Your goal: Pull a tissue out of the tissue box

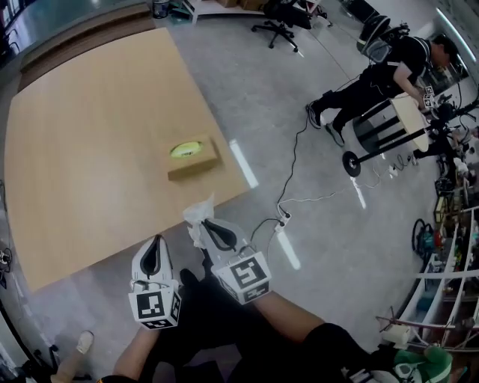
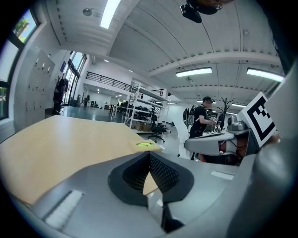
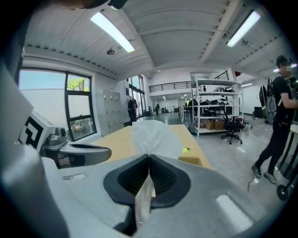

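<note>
A brown tissue box with a yellow-green opening lies near the right edge of the wooden table; it also shows as the box and the box. My right gripper is shut on a white tissue, held off the table's near corner, apart from the box. The tissue rises crumpled above the closed jaws in the right gripper view. My left gripper hangs beside it to the left, shut with nothing between its jaws.
A person bends over a wheeled cart at the right. A cable runs across the grey floor. Shelving stands at the lower right, office chairs at the back.
</note>
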### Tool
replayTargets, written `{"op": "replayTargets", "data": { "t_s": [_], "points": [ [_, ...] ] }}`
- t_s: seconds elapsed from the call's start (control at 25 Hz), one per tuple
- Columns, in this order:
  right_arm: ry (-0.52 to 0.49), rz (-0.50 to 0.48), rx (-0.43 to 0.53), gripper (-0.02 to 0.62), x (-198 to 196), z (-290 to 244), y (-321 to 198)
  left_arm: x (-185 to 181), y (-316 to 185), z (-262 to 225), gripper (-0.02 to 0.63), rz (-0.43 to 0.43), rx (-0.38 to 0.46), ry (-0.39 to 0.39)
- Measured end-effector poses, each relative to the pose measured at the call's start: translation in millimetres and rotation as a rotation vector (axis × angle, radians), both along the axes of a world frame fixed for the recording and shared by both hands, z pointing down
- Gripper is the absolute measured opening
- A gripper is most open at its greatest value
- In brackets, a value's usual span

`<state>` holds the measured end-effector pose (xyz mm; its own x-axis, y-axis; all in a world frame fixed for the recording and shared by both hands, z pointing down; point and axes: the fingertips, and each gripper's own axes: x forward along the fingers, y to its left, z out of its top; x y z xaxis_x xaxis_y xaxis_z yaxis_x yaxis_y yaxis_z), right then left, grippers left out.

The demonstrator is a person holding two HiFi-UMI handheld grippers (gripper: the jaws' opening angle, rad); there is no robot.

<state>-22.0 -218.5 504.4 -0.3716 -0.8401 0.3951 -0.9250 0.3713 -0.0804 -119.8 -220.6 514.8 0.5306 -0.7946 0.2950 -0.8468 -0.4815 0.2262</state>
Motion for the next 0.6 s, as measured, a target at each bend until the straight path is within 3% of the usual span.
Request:
{"op": "replayTargets", "data": {
  "t_s": [0.6],
  "points": [
    [0.038, 0.000, -0.011, -0.002, 22, -4, 74, 36, 64, 13, 0.018, 0.095, -0.029, 0.024]
  ]
}}
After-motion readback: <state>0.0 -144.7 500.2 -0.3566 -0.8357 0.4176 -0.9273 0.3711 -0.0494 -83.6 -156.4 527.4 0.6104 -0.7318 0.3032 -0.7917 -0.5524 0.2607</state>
